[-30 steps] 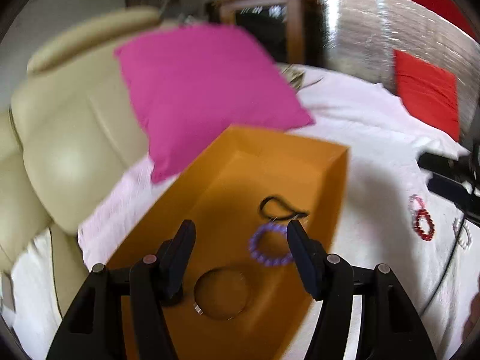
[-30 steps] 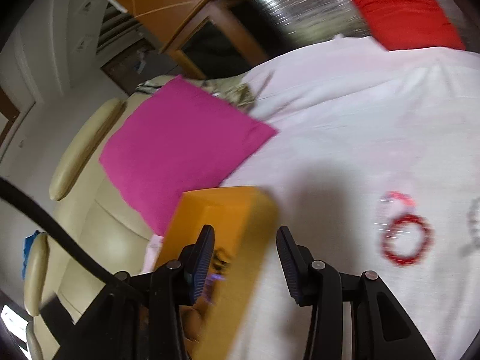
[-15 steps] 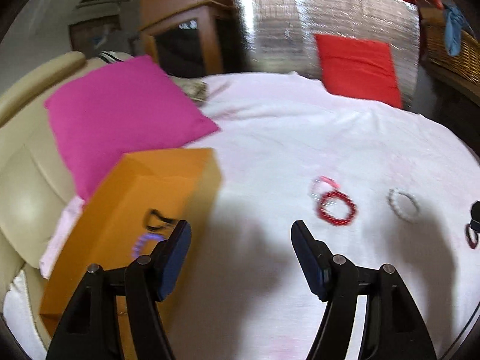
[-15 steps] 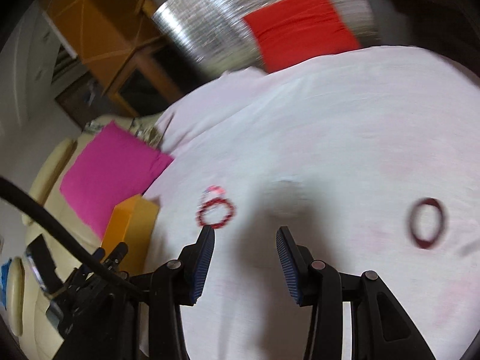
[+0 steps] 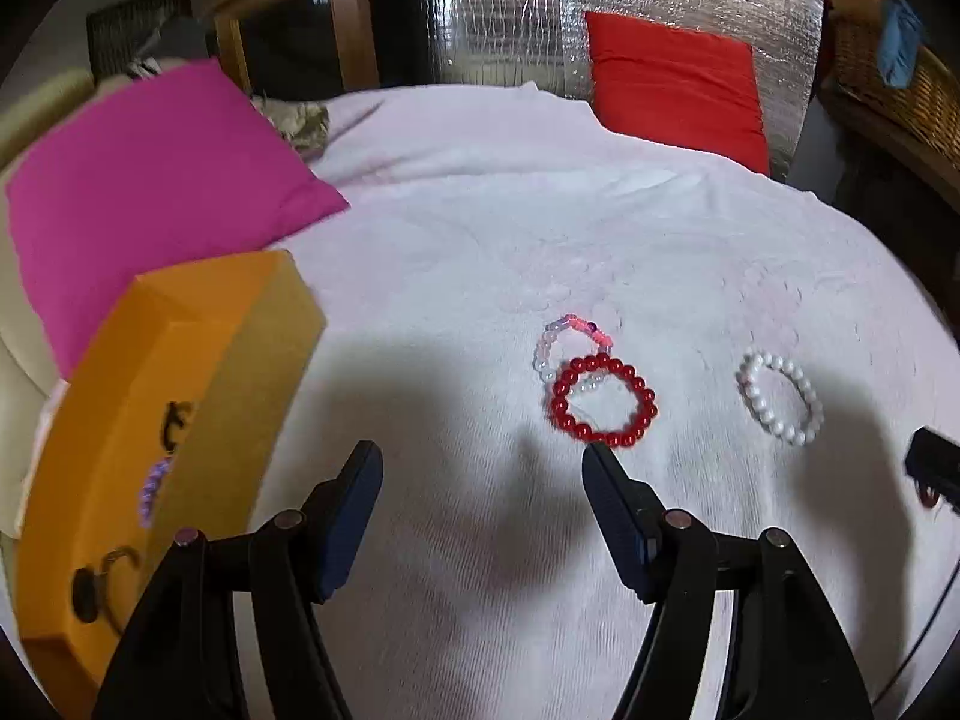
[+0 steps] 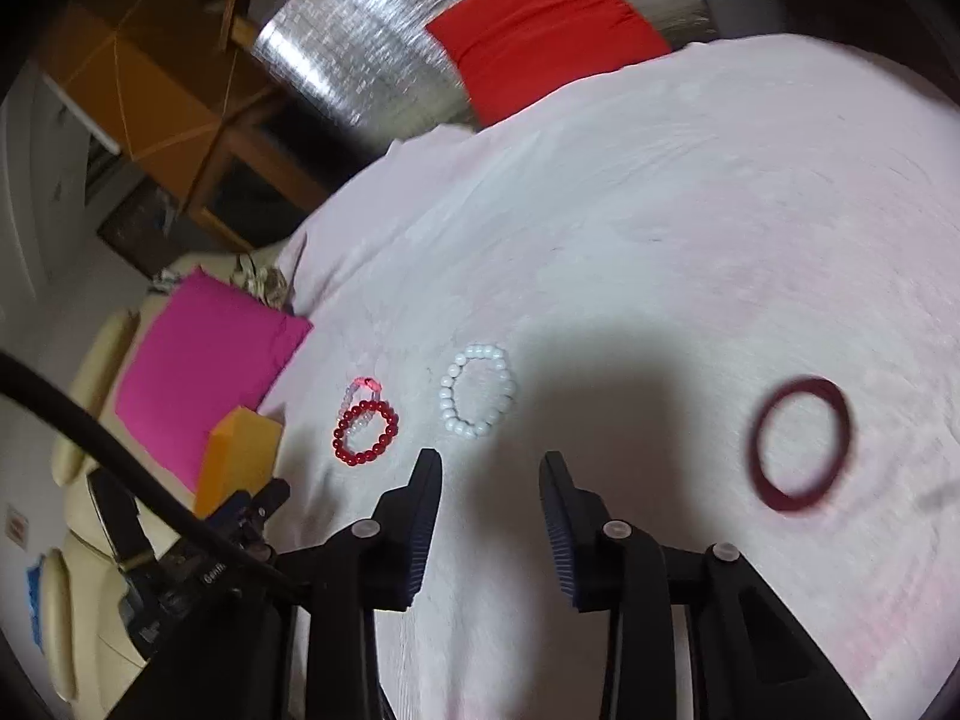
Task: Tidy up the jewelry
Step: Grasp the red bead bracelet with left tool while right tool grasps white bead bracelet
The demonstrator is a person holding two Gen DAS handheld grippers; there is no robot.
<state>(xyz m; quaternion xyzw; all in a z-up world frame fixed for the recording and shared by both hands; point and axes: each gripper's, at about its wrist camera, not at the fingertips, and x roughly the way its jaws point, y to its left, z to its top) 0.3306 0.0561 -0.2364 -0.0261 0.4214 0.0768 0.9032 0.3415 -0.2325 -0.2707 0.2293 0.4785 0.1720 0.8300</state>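
Observation:
On the white cloth lie a red bead bracelet [image 5: 603, 401] [image 6: 366, 432], a pale pink bead bracelet [image 5: 570, 342] [image 6: 359, 397] partly under it, a white bead bracelet [image 5: 780, 399] [image 6: 479, 390] and a dark red bangle [image 6: 801, 444]. An orange box [image 5: 180, 420] [image 6: 240, 459] at the left holds a purple bracelet [image 5: 155, 483], a black cord [image 5: 177, 417] and a ring-shaped piece [image 5: 105, 579]. My left gripper [image 5: 483, 462] is open just short of the red bracelet. My right gripper [image 6: 491, 462] hovers just short of the white bracelet, its jaws closing with nothing between them.
A magenta cushion [image 5: 150, 192] lies behind the box on a cream sofa [image 6: 90, 396]. A red cushion [image 5: 675, 84] leans on a silver foil panel [image 5: 498, 12] at the back. A wooden cabinet [image 5: 288, 18] stands at the back left, a wicker basket [image 5: 900, 84] at the right.
Both grippers have swung right, away from the orange box, and now face the bracelets on the cloth. The right gripper's jaws stand narrower than before.

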